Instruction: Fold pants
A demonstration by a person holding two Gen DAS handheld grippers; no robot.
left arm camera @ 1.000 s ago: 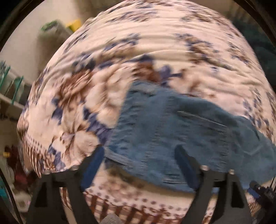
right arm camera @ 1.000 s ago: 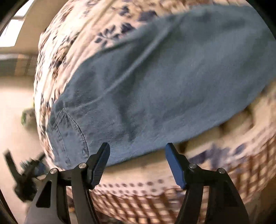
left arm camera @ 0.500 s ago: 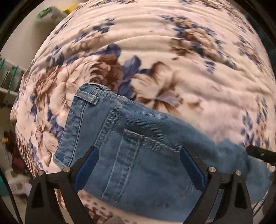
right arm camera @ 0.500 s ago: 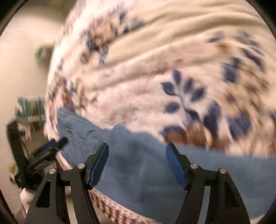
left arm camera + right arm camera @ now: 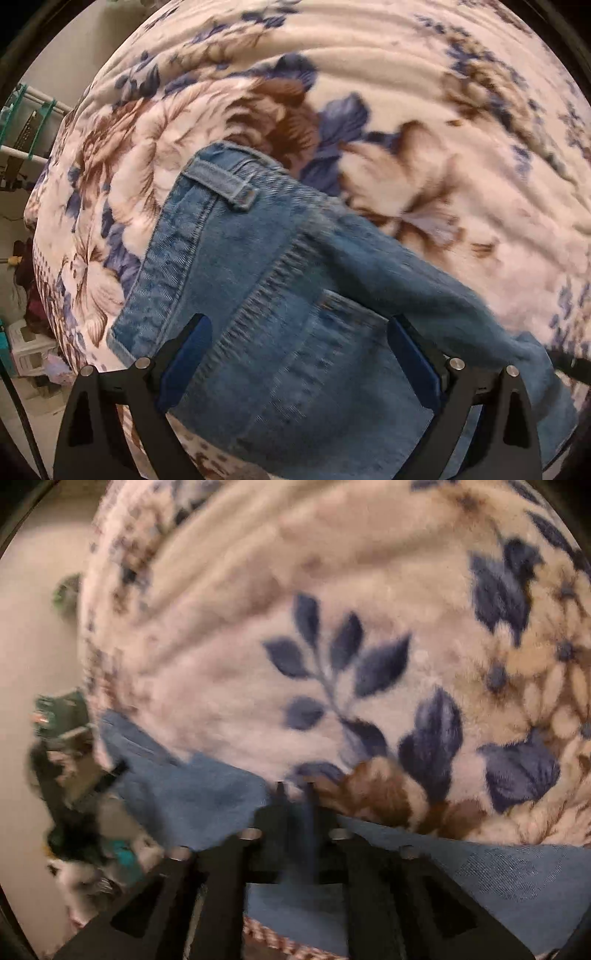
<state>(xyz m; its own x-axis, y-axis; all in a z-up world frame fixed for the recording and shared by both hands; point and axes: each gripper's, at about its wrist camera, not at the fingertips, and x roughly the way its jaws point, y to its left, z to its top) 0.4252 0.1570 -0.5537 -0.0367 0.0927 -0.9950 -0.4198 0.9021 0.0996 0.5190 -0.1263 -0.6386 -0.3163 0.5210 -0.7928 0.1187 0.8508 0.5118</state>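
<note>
The pants (image 5: 280, 295) are blue denim, faded to a mid wash, with paler stitching along the seams. In the left wrist view the waistband end lies uppermost: a belt loop (image 5: 221, 182) crosses the band, a heavy double seam runs down the cloth, and the top edge of a back pocket (image 5: 351, 310) shows below it. They lie flat on a bed, near its front edge, and the rest of the cloth runs off toward the lower right of that view.

The left tool (image 5: 295, 362) stands wide apart over the pocket area, its blue pads (image 5: 184, 363) on either side of the denim with nothing pinched between them (its jaws have just been opening a little further). The right tool (image 5: 295, 794) has just been closing; its jaws stand nearly together at the far edge of the denim, where cloth meets blanket, but motion blur hides whether the pads actually press on a fold.

The bed is covered by a plush cream blanket (image 5: 406, 110) printed with large brown and blue flowers and blue leaf sprigs; a checked brown border runs along its front edge. Beyond the bed's left side the left wrist view shows a pale wall, a white rack with teal clips (image 5: 22, 122), and blurred clutter on the floor.
</note>
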